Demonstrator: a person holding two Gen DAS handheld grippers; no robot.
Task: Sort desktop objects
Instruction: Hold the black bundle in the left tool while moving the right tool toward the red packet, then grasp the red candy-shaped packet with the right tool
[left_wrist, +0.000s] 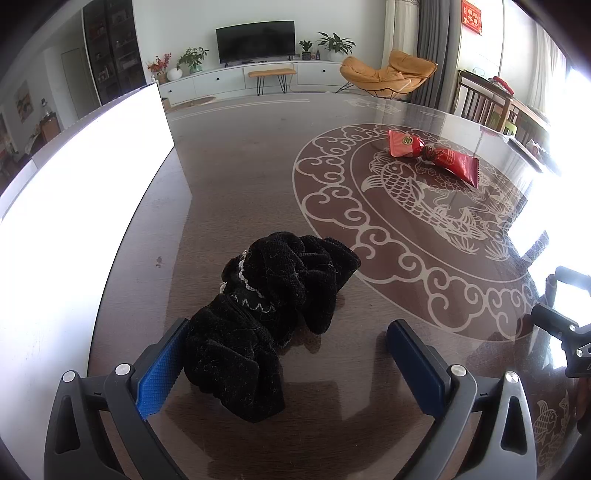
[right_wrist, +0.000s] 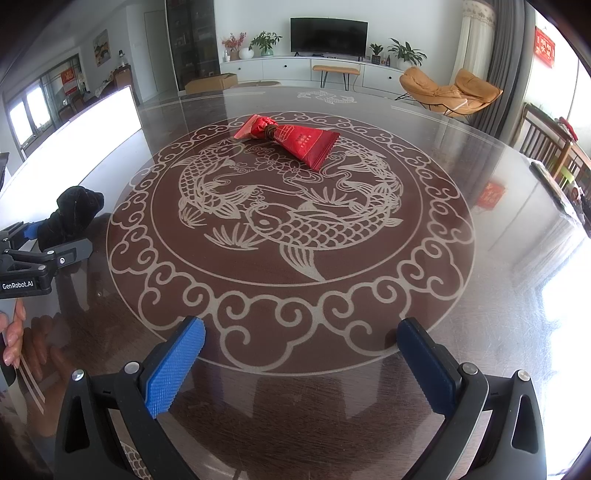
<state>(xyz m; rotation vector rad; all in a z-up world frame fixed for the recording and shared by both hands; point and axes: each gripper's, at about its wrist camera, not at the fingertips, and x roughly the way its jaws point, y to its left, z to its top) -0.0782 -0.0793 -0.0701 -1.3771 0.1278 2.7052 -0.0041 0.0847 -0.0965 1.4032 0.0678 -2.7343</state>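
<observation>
Left wrist view: black velvet scrunchie (left_wrist: 273, 314) lies on the table between the left gripper (left_wrist: 291, 365) fingers — its near end touches the left blue pad (left_wrist: 162, 373), the right pad stands apart from it. Jaws wide, not clamped on anything. White box (left_wrist: 74, 206) sits just left of the scrunchie; its inside is overexposed, contents can't be told.

Red twisted candy wrapper (right_wrist: 291, 142) lies well beyond, on the upper part of the round fish-and-cloud pattern (right_wrist: 288, 229) under the glossy dark glass tabletop (right_wrist: 498, 258). It is tied at the middle and lies flat.

Right gripper (right_wrist: 301, 365) hovers low over the near rim of the pattern, jaws spread wide, nothing between them — candy well ahead of it. Its tip also shows at the right edge of the left wrist view.

Room behind: TV (right_wrist: 328, 35) on a white low cabinet (right_wrist: 295, 70), potted plants, small wooden bench (right_wrist: 335, 70), tan lounge chair (right_wrist: 450, 92), grey curtains, wooden chairs at right.
</observation>
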